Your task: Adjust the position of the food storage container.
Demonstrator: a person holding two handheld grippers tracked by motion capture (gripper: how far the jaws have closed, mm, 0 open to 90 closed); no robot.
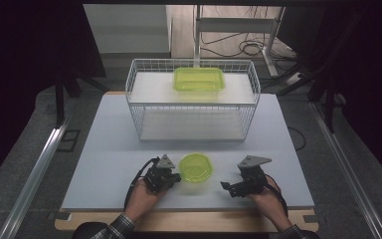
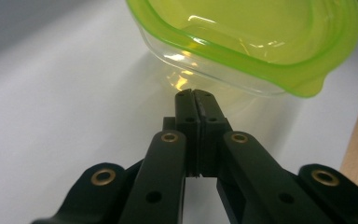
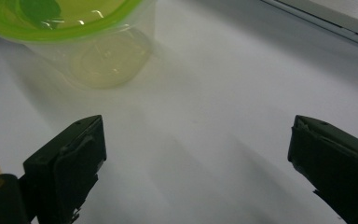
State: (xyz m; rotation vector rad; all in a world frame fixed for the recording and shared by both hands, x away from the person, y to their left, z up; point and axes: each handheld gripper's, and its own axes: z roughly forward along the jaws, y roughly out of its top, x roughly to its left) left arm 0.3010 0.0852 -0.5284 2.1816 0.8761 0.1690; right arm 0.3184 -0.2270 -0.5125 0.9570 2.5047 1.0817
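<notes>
A small round clear container with a lime-green lid (image 1: 196, 167) stands on the white table near its front edge, between my two grippers. My left gripper (image 1: 175, 178) lies just left of it, held by a hand. In the left gripper view its jaws are pressed together with nothing between them, tips (image 2: 196, 94) just short of the container (image 2: 251, 42). My right gripper (image 1: 225, 186) rests to the container's right, a short way off. The right gripper view has its jaws wide apart and empty (image 3: 198, 154), with the container (image 3: 79, 37) ahead at upper left.
A white wire basket (image 1: 193, 102) with two levels stands at the table's far half. A rectangular green-lidded container (image 1: 199, 79) sits on its upper shelf. The wooden table edge (image 1: 189, 221) runs along the front. Cables and a stand are on the floor behind.
</notes>
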